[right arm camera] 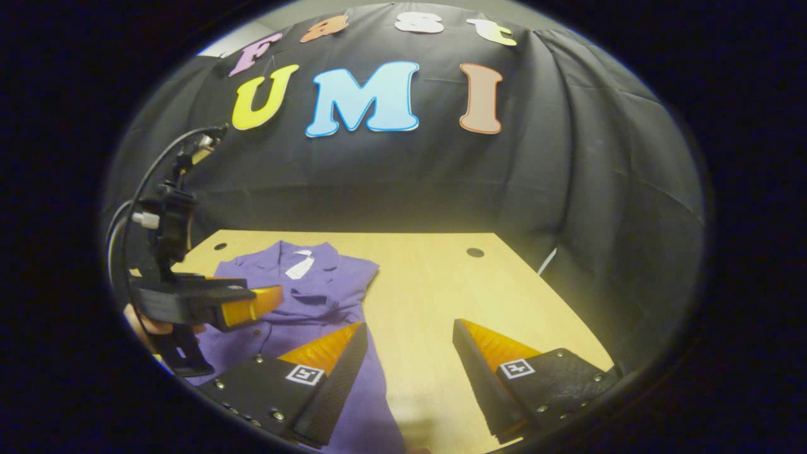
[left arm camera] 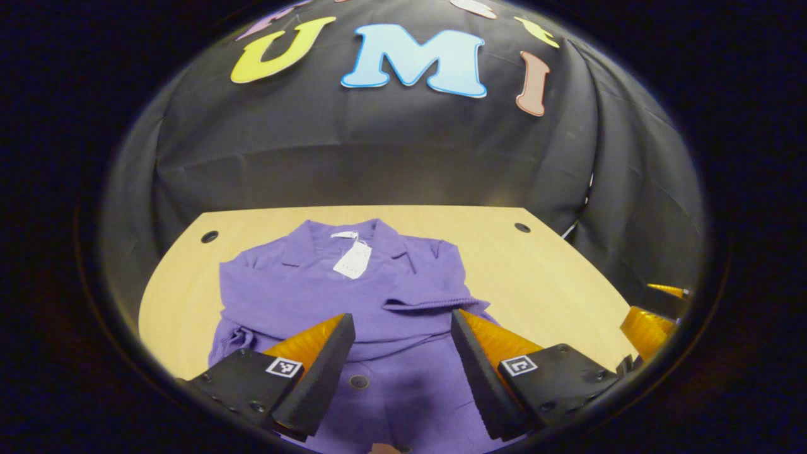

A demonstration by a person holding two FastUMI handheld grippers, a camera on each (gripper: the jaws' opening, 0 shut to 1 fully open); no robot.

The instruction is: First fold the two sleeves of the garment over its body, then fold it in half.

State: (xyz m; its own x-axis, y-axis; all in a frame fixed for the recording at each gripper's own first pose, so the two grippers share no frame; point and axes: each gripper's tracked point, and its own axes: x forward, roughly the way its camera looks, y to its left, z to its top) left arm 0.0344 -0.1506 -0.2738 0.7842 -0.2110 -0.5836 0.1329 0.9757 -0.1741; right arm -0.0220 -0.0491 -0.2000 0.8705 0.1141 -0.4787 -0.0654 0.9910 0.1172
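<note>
Purple shirt (left arm camera: 353,302) sleeves folded over body; half-fold left. Left gripper (left arm camera: 401,362), right gripper (right arm camera: 408,372) fingers spread above hem.

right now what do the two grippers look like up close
Each gripper, left gripper and right gripper, has two wedge-shaped fingers on black blocks studded with screws, and each block carries a small square black-and-white marker. In the right gripper view, the left gripper has a black upright mount with dark cables looping off it.

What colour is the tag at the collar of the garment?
White. The tag lies at the collar of the purple garment, best seen in the left gripper view.
</note>
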